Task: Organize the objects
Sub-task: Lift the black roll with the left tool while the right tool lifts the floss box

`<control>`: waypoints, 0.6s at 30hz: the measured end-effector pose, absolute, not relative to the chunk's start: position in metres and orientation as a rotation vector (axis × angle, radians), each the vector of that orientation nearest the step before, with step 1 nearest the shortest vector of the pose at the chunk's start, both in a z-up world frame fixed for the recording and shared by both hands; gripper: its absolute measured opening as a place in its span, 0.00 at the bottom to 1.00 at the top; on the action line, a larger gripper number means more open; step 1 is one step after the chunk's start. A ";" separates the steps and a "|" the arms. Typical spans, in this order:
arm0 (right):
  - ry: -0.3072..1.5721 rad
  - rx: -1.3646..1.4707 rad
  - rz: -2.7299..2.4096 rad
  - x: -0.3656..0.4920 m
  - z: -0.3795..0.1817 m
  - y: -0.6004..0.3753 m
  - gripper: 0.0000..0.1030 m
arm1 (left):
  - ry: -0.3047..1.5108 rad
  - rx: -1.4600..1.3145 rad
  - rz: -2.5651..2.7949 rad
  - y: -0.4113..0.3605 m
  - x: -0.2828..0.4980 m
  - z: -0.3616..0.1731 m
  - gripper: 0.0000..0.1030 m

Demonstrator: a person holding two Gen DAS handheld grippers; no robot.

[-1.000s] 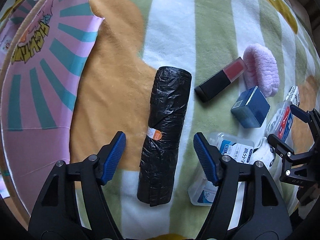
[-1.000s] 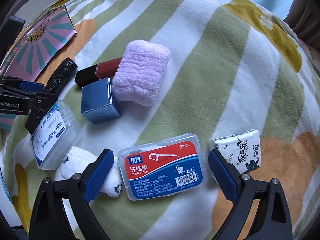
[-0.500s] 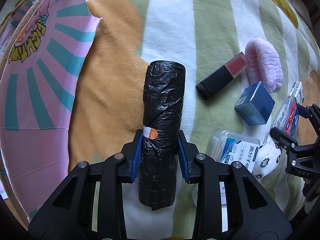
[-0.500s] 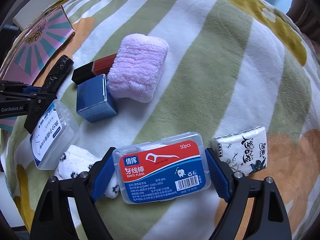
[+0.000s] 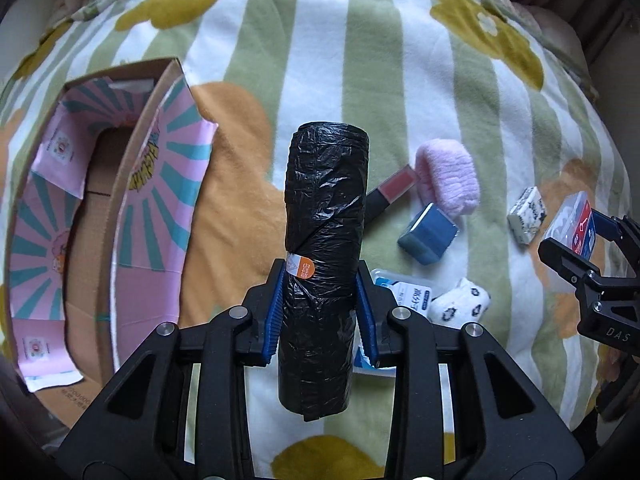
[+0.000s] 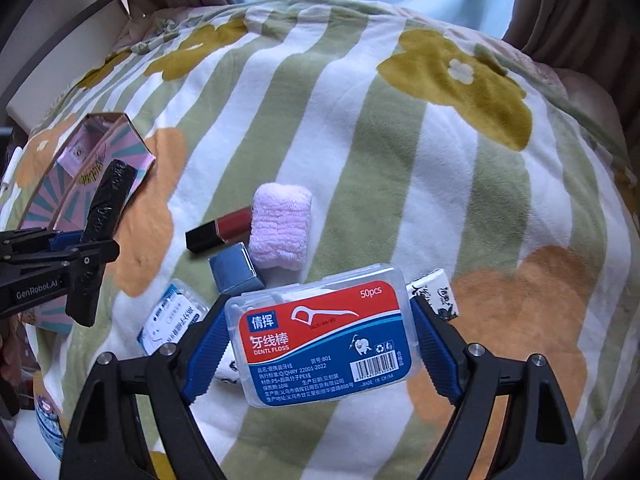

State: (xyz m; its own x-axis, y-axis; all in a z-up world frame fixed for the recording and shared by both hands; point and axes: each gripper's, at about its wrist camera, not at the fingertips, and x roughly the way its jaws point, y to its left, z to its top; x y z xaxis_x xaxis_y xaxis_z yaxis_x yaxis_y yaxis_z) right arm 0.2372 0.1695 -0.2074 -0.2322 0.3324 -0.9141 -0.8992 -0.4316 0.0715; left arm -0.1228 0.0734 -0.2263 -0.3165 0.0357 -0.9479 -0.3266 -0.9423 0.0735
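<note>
Open box (image 5: 100, 216) left on blanket (image 5: 400, 80); lipstick (image 6: 222, 232), towel (image 6: 282, 232), cube box (image 6: 236, 270) clustered ctr, tissue pack (image 5: 528, 214) further right.

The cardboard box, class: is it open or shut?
Open. The cardboard box has its printed flaps folded outward, and its brown inside shows in the left wrist view.

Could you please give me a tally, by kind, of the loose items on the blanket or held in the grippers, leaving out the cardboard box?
Roll of black bags: 1
Floss pick boxes: 2
Pink cloth: 1
Lipstick: 1
Blue box: 1
Tissue pack: 1
White spotted socks: 1
Total: 8
</note>
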 end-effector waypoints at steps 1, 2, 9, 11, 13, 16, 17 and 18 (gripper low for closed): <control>0.795 -1.099 1.779 0.240 -0.197 0.165 0.81 | 0.382 -1.657 2.354 0.076 -0.123 -0.218 0.28; 0.798 -1.084 1.763 0.216 -0.183 0.155 0.81 | 0.392 -1.631 2.357 0.079 -0.124 -0.205 0.28; 0.864 -0.975 1.638 0.177 -0.117 0.115 0.81 | 0.397 -1.496 2.340 0.073 -0.093 -0.133 0.28; 0.879 -0.942 1.604 0.179 -0.103 0.101 0.81 | 0.408 -1.463 2.325 0.076 -0.084 -0.121 0.28; 0.879 -0.918 1.574 0.178 -0.091 0.086 0.81 | 0.417 -1.443 2.306 0.075 -0.072 -0.110 0.28; 0.880 -0.887 1.526 0.178 -0.076 0.066 0.81 | 0.439 -1.409 2.265 0.068 -0.055 -0.094 0.28; 0.889 -0.873 1.510 0.178 -0.072 0.060 0.81 | 0.448 -1.406 2.251 0.066 -0.051 -0.089 0.28; 0.900 -0.859 1.498 0.179 -0.067 0.054 0.81 | 0.452 -1.406 2.239 0.064 -0.048 -0.087 0.28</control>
